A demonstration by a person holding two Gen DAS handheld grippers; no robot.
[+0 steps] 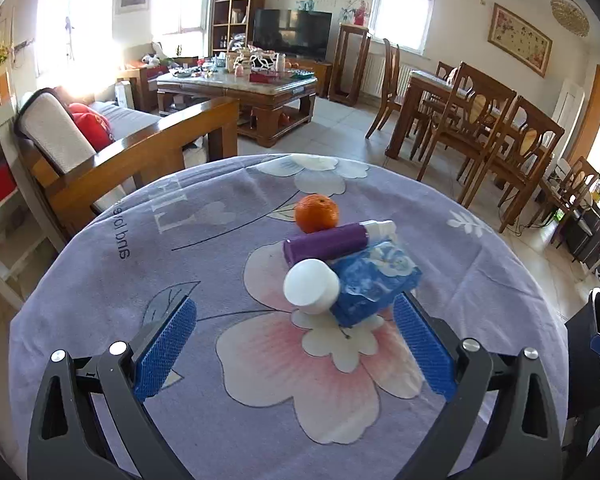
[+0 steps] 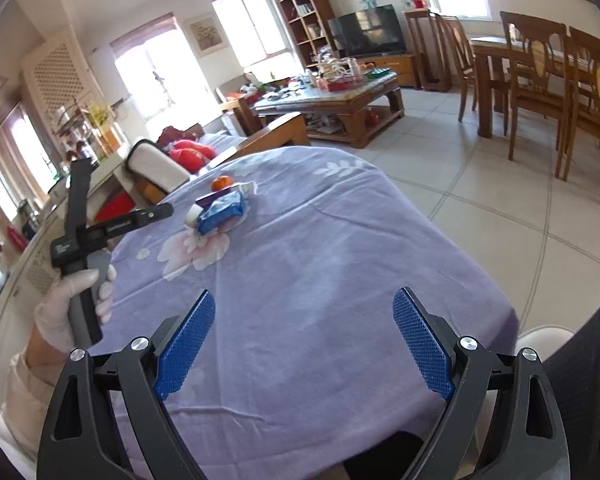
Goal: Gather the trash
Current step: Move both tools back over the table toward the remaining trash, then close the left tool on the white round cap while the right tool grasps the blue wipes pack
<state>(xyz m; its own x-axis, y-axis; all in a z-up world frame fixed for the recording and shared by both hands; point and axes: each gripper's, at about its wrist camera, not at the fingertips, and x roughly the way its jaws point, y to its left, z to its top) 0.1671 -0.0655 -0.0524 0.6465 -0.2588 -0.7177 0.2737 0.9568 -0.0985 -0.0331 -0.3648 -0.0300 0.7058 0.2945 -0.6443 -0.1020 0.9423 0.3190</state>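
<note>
Room: a sunlit living room with a sofa (image 1: 112, 136), a cluttered coffee table (image 1: 236, 88) and a dining set (image 1: 472, 120) behind a round table under a purple floral cloth (image 1: 100, 280).

Left wrist view, pile: an orange (image 1: 317, 213), a purple tube (image 1: 326, 245), a white cap (image 1: 311, 285) and a blue packet (image 1: 376, 280) lie touching one another near the middle of the cloth.

Left wrist view, gripper: the left gripper (image 1: 296, 314) hangs just short of the pile, fingers wide apart, clamped on nothing; the blue packet sits just beside the right-hand pad.

Right wrist view, gripper: the right gripper (image 2: 304, 312) stands with fingers spread wide and empty over bare cloth, well apart from the pile (image 2: 220, 208).

Right wrist view, hand: a gloved hand (image 2: 72, 304) at the table's left edge holds the other tool's handle.

Progress: nothing looks collected yet; the whole pile remains on the table, and no bin shows in either view.

Edges and room: the pile sits well in from the rim, with open cloth all round it. The cloth's near and right sides drop to tiled floor (image 2: 480, 208), which is clear; the sofa stands close on the left.
</note>
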